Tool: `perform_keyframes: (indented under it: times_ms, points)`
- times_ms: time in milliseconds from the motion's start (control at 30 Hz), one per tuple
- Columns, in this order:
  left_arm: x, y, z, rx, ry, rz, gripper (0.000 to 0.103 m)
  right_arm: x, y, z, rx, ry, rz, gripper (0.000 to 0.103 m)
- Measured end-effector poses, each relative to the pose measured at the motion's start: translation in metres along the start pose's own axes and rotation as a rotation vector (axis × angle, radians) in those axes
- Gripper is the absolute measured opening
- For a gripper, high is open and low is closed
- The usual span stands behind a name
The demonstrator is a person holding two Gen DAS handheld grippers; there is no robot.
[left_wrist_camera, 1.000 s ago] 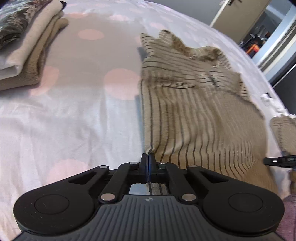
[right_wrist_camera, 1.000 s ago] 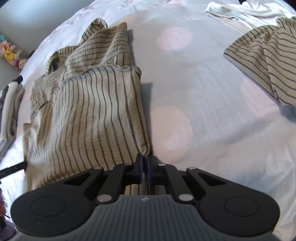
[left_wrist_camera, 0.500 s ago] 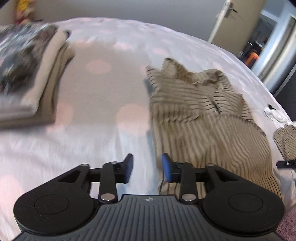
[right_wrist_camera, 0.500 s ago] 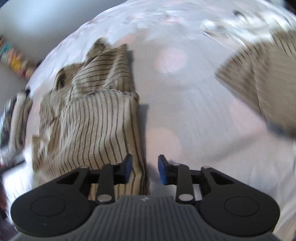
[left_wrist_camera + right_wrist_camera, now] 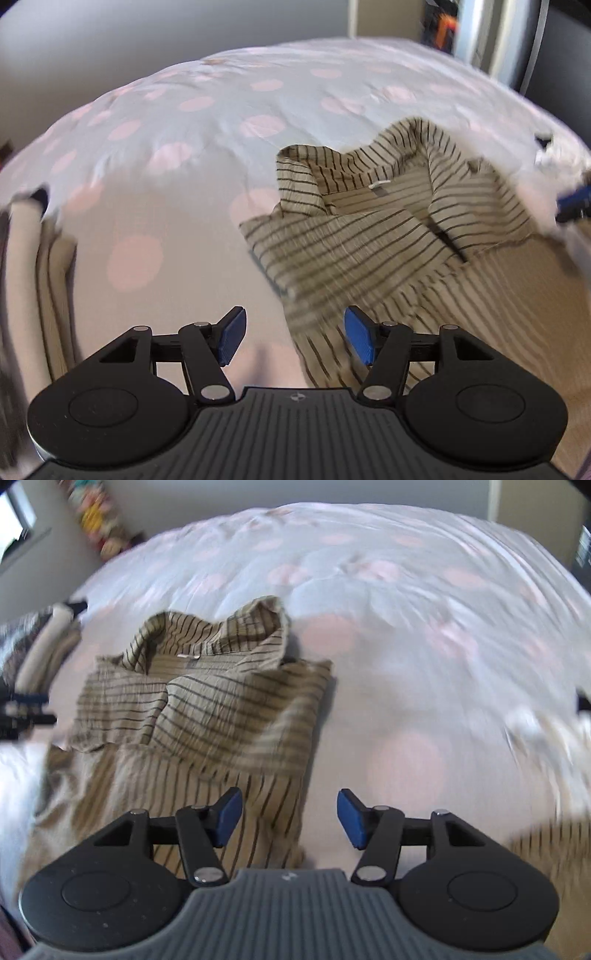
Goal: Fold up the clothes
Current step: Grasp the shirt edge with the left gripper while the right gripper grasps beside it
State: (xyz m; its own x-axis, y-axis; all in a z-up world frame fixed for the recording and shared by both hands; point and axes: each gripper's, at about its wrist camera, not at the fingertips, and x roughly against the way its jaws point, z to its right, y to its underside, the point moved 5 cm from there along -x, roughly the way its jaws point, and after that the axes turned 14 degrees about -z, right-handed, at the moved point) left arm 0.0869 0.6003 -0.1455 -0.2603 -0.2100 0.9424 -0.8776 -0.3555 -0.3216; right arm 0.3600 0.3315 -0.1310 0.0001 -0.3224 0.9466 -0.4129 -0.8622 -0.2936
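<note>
With its sides turned in over the middle, the striped shirt is left lying on the dotted bedspread, so the left gripper and right gripper, jaws just opened wide, are seen empty above it.

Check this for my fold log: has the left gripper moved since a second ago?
Yes. The left gripper has let go of the striped shirt hem, jaws just opening, nothing between them, and advanced toward the collar.

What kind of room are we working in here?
Most likely a bedroom: the striped shirt lies on a bed with a pink-dotted cover, a stack of folded clothes sits beside it, and a doorway opens behind.
</note>
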Motion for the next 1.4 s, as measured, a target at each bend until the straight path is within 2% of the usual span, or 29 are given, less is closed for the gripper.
perform_keyframes:
  times_ms: [100,167,233,467,600,700,800,933,1033,1067,1133,1200,1233,1267,1300,1333,1400]
  points:
    - [-0.012,-0.021,0.002,-0.12,-0.051,-0.012,0.058,-0.006,-0.024,-0.009,0.168,0.118,0.028,0.061]
    - [-0.02,-0.035,0.004,-0.193,-0.062,-0.026,0.061,-0.011,-0.038,-0.019,0.338,0.164,0.073,0.078]
    - [-0.028,-0.046,0.005,-0.261,-0.069,-0.045,0.061,-0.017,-0.05,-0.027,0.493,0.195,0.084,0.083]
    - [-0.061,-0.071,0.013,-0.445,-0.061,-0.132,0.062,-0.051,-0.081,-0.035,0.694,0.205,-0.058,0.083]
    - [-0.079,-0.077,0.008,-0.488,-0.017,-0.168,0.065,-0.075,-0.094,-0.035,0.74,0.209,-0.141,0.082]
    - [-0.089,-0.079,0.004,-0.524,0.014,-0.186,0.08,-0.091,-0.1,-0.033,0.762,0.187,-0.191,0.082]
    - [-0.097,-0.08,-0.006,-0.513,0.064,-0.194,0.087,-0.101,-0.105,-0.029,0.774,0.14,-0.215,0.082]
    - [-0.104,-0.08,-0.014,-0.484,0.118,-0.196,0.091,-0.108,-0.11,-0.022,0.758,0.075,-0.237,0.086]
    - [-0.105,-0.081,-0.012,-0.46,0.123,-0.204,0.091,-0.109,-0.11,-0.021,0.735,0.059,-0.234,0.086]
    - [-0.104,-0.081,-0.011,-0.464,0.121,-0.204,0.086,-0.108,-0.109,-0.022,0.736,0.059,-0.231,0.084]
    - [-0.098,-0.079,-0.007,-0.475,0.136,-0.196,0.067,-0.104,-0.106,-0.024,0.741,0.058,-0.225,0.076]
    - [-0.091,-0.077,-0.001,-0.484,0.156,-0.186,0.03,-0.098,-0.102,-0.029,0.757,0.06,-0.214,0.059]
    - [-0.088,-0.075,0.003,-0.486,0.157,-0.183,0.025,-0.095,-0.099,-0.033,0.764,0.06,-0.209,0.046]
    - [-0.085,-0.072,0.006,-0.492,0.149,-0.18,0.016,-0.091,-0.096,-0.037,0.769,0.058,-0.207,0.027]
    - [-0.082,-0.069,0.011,-0.5,0.136,-0.175,0.007,-0.088,-0.094,-0.041,0.766,0.052,-0.207,0.018]
    - [-0.079,-0.068,0.016,-0.507,0.121,-0.17,0.006,-0.084,-0.093,-0.045,0.76,0.052,-0.205,0.009]
    - [-0.069,-0.064,0.022,-0.509,0.089,-0.153,0.005,-0.074,-0.087,-0.051,0.761,0.082,-0.182,0.008]
